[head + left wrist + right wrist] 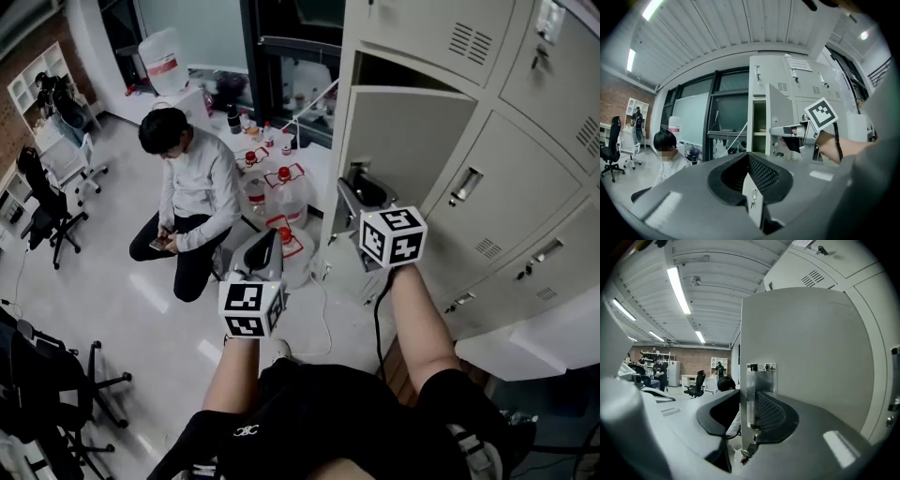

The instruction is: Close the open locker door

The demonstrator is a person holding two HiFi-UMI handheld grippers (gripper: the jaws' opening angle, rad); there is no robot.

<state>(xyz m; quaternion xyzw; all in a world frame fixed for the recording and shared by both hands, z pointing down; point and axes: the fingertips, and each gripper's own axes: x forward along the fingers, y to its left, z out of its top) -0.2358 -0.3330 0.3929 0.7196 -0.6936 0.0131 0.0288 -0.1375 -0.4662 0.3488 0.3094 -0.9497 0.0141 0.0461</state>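
Right gripper view, centre frame: shows the right tongs [749, 401] seemingly clamped on the free edge of the locker door [806, 357], across its shiny latch plate [753, 390]. Fills the right half of that frame with grey door panel. Seen in head view at upper centre, swung well out from the locker bank [525, 187], with the dark compartment open behind it. Left tongs [747, 160] spread and pinching nothing, low and left of centre in head view, well apart from the door.

Likely trouble from here, as a judgement:

- Slipping off the thin metal edge if pushed faster than the pinch can bear, leaving the door half open.
- Getting caught between door edge and frame if not let go before the last stretch of the swing. Could jam the pads or keep the latch from catching.
- Slamming and bouncing back open if shoved hard and released early.
- Snagging the cable [378, 305] trailing along the right forearm on the door's lower corner.

No danger judged to the person [192, 202] crouched on the floor at left, well clear of the swing.
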